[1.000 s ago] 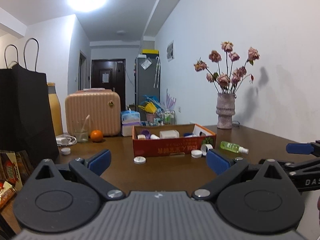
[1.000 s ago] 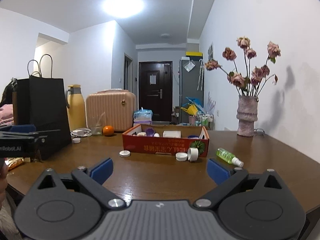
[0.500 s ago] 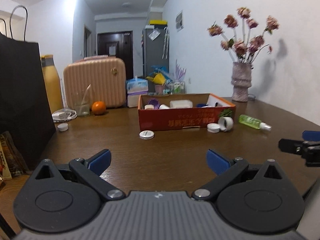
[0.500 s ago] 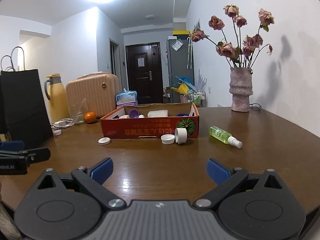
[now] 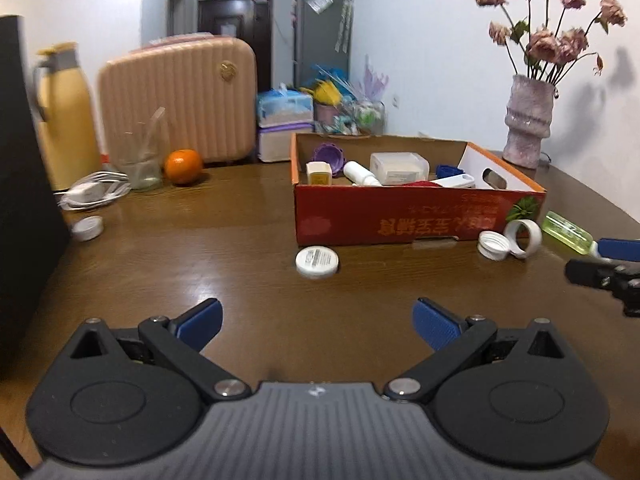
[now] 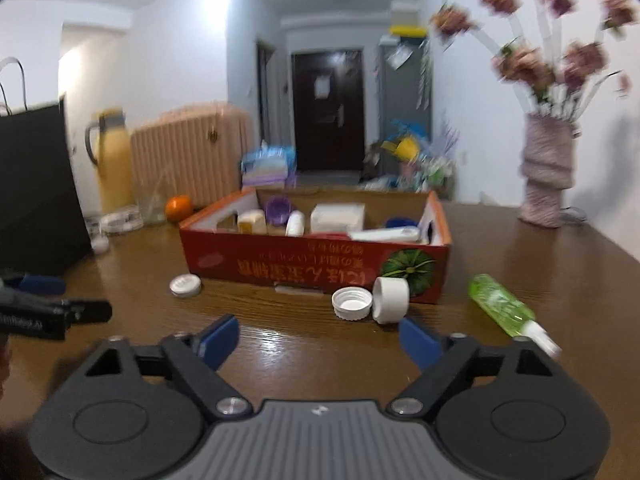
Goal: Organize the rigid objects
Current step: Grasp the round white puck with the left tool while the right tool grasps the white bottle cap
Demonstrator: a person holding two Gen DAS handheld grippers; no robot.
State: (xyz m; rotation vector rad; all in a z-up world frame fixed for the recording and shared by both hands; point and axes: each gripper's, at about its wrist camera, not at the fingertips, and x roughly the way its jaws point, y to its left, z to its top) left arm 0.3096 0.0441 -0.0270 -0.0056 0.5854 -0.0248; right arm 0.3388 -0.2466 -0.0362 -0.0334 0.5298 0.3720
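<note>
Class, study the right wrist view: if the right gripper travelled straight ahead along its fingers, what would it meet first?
Probably the ribbed white cap and the white ring beside it, with the red box right behind; the right gripper is open, and depth is uncertain.

A cardboard box (image 5: pixel 416 216) was set on the table (image 5: pixel 240 280), with small containers (image 5: pixel 396 168) held inside it. Before its front wall, a flat lid (image 5: pixel 317 262) was laid to the left, and a cap (image 5: pixel 495 245) touching a ring (image 5: pixel 524 237) to the right. A bottle (image 6: pixel 506 306) was laid further right. A vase (image 5: pixel 528 122) was placed behind, a suitcase (image 5: pixel 180 96) behind-left.
</note>
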